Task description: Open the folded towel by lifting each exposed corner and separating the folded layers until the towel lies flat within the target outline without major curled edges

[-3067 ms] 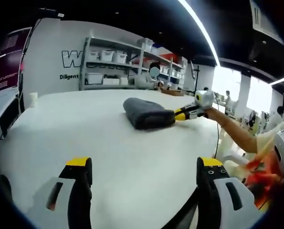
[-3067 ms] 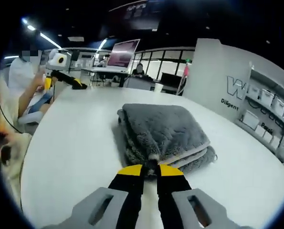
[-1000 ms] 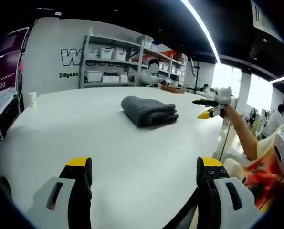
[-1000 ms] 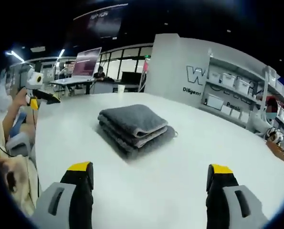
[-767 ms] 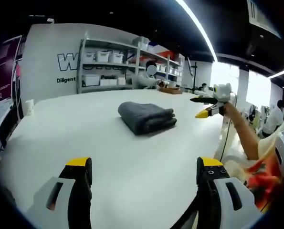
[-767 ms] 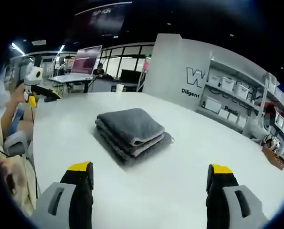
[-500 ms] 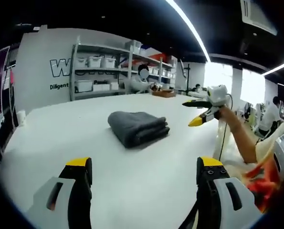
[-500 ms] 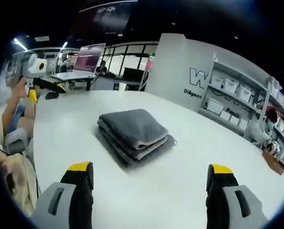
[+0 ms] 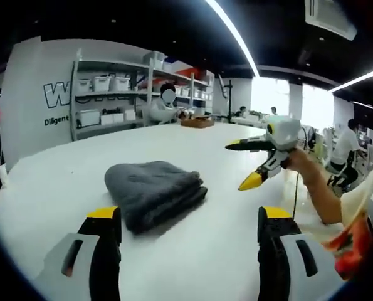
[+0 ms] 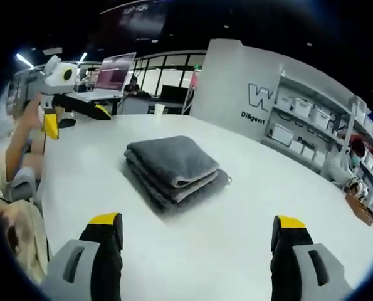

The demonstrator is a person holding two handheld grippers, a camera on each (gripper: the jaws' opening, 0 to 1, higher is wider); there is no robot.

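Status: nothing unfolded yet. Towel (image 10: 173,168) sits as a thick stacked bundle on the white table (image 10: 267,207), centre of the right gripper view, left of centre in the left gripper view. No target outline visible. Left gripper (image 9: 183,241) and right gripper (image 10: 199,251) both have fingers spread wide, holding nothing, apart from the towel. Every layer left to separate.

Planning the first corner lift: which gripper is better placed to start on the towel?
Probably the right gripper: the folded grey towel shows its layered edges and a loose corner toward it. The left gripper faces the rounded fold side. Both are open, clear of the towel.
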